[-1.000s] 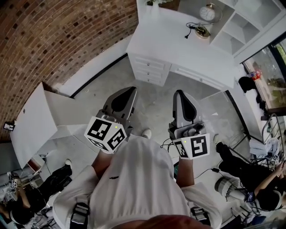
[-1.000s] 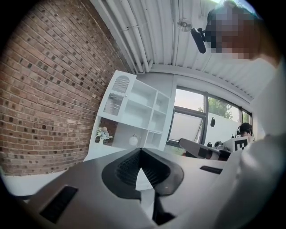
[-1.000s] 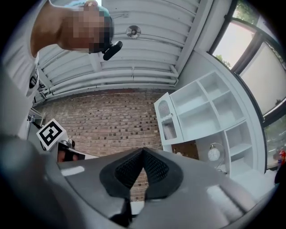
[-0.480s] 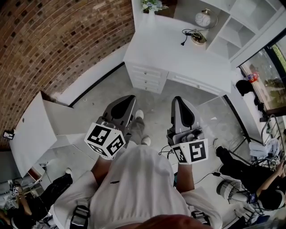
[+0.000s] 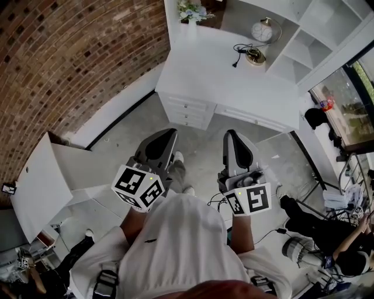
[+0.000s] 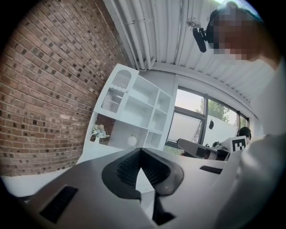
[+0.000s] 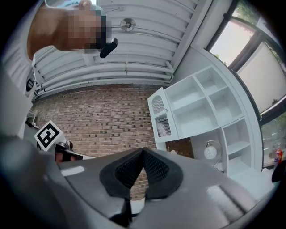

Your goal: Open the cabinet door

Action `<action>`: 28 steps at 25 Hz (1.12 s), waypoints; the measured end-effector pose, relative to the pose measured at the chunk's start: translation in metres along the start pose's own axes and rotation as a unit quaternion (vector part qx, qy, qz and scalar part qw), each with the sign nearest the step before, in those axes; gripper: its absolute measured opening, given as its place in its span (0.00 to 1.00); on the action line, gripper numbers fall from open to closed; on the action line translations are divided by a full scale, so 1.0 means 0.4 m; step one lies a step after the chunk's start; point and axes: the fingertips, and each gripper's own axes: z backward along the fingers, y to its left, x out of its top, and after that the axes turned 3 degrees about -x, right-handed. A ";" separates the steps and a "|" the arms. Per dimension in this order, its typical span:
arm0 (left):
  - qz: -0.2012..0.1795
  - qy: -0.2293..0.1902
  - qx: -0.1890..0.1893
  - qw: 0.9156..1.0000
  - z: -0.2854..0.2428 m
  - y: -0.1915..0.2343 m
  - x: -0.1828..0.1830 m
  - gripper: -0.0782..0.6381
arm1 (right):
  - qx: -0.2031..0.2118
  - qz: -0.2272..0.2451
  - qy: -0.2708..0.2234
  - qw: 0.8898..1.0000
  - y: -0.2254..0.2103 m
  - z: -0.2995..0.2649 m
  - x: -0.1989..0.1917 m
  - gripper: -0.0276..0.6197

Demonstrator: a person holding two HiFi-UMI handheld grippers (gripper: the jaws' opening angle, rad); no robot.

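Note:
A white desk [image 5: 234,76] with drawers [image 5: 187,111] stands ahead, and a white shelf unit [image 5: 304,35] rises behind it. The shelf unit's upper left compartment has an arched, slatted door [image 6: 114,91], which also shows in the right gripper view [image 7: 161,117] and looks closed. My left gripper [image 5: 169,133] and right gripper [image 5: 229,134] are held side by side over the grey floor, short of the desk. The left gripper [image 6: 140,150] has its tips together on nothing. The right gripper [image 7: 143,150] is also shut and empty.
A brick wall [image 5: 70,52] runs along the left. A low white cabinet [image 5: 41,181] stands at the left. A clock [image 5: 262,30], a cabled device [image 5: 254,55] and flowers [image 5: 190,11] sit on the desk. People [image 5: 327,233] sit at lower right; a window [image 5: 345,99] lies right.
The desk and shelves have drawn nearer and lower in the head view. Both grippers have moved forward together, staying shut and side by side.

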 end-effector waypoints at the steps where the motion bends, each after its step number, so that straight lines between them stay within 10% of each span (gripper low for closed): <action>1: 0.000 -0.001 0.000 1.000 -0.014 0.014 0.009 0.12 | 0.002 -0.003 0.001 1.000 -0.007 -0.019 -0.001 0.05; 28: 0.007 -0.016 -0.069 0.997 -0.324 0.369 0.226 0.12 | -0.043 0.055 -0.004 0.998 -0.103 -0.500 0.014 0.05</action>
